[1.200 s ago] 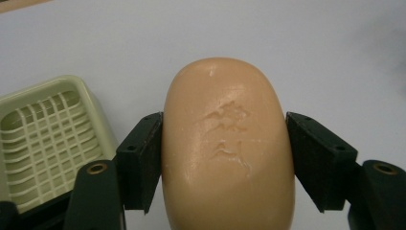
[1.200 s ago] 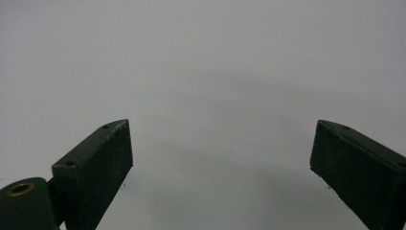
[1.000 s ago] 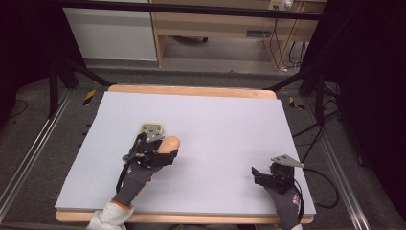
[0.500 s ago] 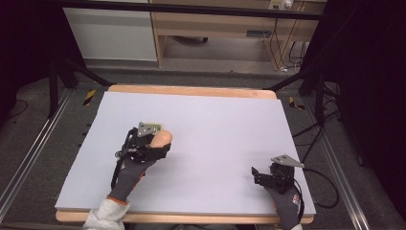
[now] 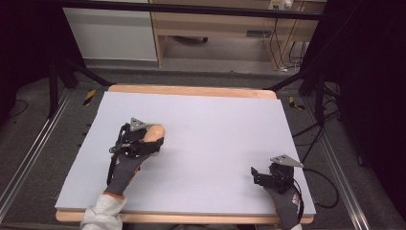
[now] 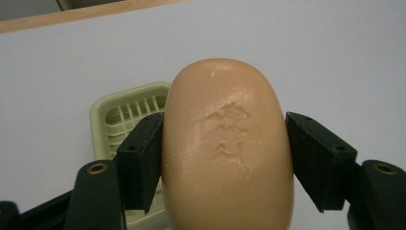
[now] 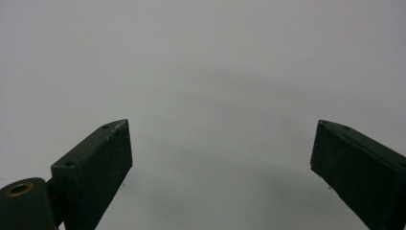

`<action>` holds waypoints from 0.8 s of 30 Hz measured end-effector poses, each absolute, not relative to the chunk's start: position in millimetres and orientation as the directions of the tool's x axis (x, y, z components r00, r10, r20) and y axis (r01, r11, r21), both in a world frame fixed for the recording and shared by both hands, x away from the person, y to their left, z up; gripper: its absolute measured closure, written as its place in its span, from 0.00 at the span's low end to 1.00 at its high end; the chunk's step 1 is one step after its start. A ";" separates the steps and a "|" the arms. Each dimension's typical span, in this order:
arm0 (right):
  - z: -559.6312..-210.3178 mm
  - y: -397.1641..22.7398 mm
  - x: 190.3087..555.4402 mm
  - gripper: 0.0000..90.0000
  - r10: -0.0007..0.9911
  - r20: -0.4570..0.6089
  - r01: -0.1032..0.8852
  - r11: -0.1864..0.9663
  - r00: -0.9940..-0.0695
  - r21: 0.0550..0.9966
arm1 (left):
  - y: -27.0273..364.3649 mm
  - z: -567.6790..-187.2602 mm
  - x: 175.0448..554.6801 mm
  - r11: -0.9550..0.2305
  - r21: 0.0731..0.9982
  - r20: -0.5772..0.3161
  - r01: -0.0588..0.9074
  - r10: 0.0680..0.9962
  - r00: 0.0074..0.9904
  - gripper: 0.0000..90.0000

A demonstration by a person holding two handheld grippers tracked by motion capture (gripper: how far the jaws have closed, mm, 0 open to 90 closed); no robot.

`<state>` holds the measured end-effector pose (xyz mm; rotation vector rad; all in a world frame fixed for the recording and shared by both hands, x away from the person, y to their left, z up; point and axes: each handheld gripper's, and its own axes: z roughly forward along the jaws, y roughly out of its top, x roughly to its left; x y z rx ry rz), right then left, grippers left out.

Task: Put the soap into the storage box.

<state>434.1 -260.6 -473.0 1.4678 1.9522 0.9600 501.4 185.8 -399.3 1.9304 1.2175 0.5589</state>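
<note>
At the frame's left the left tongs (image 6: 225, 158) pinch the soap bar (image 6: 225, 143) sidewise, above the slatted dish (image 6: 125, 115), likely its seat; the right tongs (image 7: 220, 163) rest wide, empty, lower right.

Soap dish (image 6: 125, 115) just beside held soap (image 6: 227, 143); table (image 5: 215, 129) elsewhere bare.
</note>
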 end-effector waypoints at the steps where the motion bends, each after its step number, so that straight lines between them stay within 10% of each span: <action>1: -473.0 -260.5 434.1 0.08 0.959 0.015 0.597 0.165 -0.284 0.785 | 186.5 -399.3 502.2 -0.247 0.794 -0.033 0.556 0.895 0.444 0.35; 24: -474.0 -259.7 435.0 0.08 0.958 0.020 0.602 0.163 -0.286 0.782 | 196.6 -415.1 531.4 -0.215 0.777 -0.040 0.592 0.922 0.386 0.36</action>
